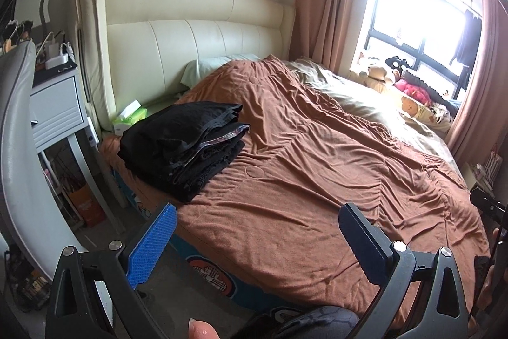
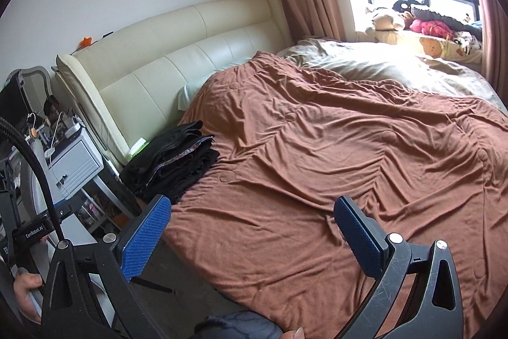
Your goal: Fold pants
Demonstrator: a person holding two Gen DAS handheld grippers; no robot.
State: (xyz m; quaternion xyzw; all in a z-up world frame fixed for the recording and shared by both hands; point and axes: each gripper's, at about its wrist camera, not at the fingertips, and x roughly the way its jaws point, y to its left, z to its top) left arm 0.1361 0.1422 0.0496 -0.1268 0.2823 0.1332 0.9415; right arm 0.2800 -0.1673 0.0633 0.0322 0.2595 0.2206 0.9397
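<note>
A stack of folded black pants (image 1: 184,145) lies on the near left corner of the bed, on the brown blanket (image 1: 317,167). It also shows in the right wrist view (image 2: 177,161), left of centre. My left gripper (image 1: 257,215) is open and empty, held above the blanket's front edge, to the right of and in front of the stack. My right gripper (image 2: 250,208) is open and empty, also above the blanket, apart from the stack.
A cream headboard (image 1: 197,34) stands behind the bed. A white nightstand (image 1: 57,107) is at the left. A green tissue pack (image 1: 130,116) lies beside the stack. Soft toys (image 1: 412,84) sit on the window sill. A grey chair back (image 1: 19,148) is at far left.
</note>
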